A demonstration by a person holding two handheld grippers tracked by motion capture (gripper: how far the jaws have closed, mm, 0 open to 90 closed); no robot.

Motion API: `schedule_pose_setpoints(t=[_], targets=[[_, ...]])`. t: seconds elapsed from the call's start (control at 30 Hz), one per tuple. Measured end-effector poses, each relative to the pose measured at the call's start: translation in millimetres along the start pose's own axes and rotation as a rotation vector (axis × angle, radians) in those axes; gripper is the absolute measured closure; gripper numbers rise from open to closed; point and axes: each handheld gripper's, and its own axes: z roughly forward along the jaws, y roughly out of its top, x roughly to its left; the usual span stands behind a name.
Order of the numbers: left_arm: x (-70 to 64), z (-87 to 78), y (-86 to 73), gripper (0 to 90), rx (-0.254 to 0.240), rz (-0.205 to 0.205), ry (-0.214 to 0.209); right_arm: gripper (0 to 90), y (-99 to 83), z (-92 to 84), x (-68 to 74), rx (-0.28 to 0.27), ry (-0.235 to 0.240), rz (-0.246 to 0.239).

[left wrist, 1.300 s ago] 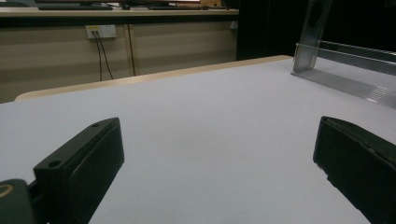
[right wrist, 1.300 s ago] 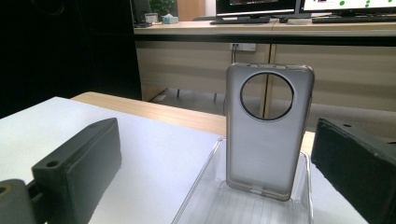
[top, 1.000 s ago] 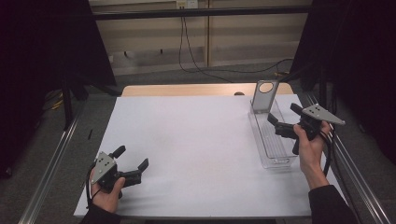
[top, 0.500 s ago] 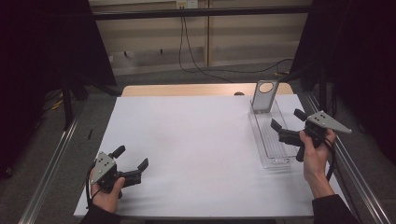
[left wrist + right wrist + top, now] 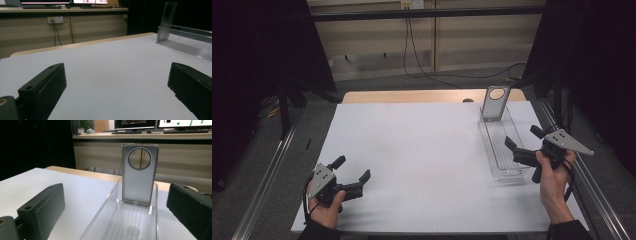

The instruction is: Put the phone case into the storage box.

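At the table's right edge the right gripper (image 5: 526,141) hovers with jaws spread wide over the clear tray (image 5: 492,145), where a phone case (image 5: 495,102) stands upright at the far end, while the left gripper (image 5: 351,170) rests open near the front-left corner.

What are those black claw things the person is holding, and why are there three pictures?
They are grippers, pinching tools a person squeezes by hand. The left gripper and the right gripper are both open and hold nothing. One picture looks down from above the white table. The other two come from small cameras riding on each gripper, so you see its black jaws at the bottom. On the table lies a clear plastic tray, and a grey phone case with a round hole stands upright at its far end.
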Motion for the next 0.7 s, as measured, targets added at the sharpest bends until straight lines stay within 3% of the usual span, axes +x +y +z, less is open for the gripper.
schedule_pose_setpoints(t=[0.7], targets=[[-3.5, -6.9, -1.3, 1.8, 0.008, -0.002, -0.006, 0.0, -29.9, -31.4, 4.1, 0.031, -0.052, -0.007]])
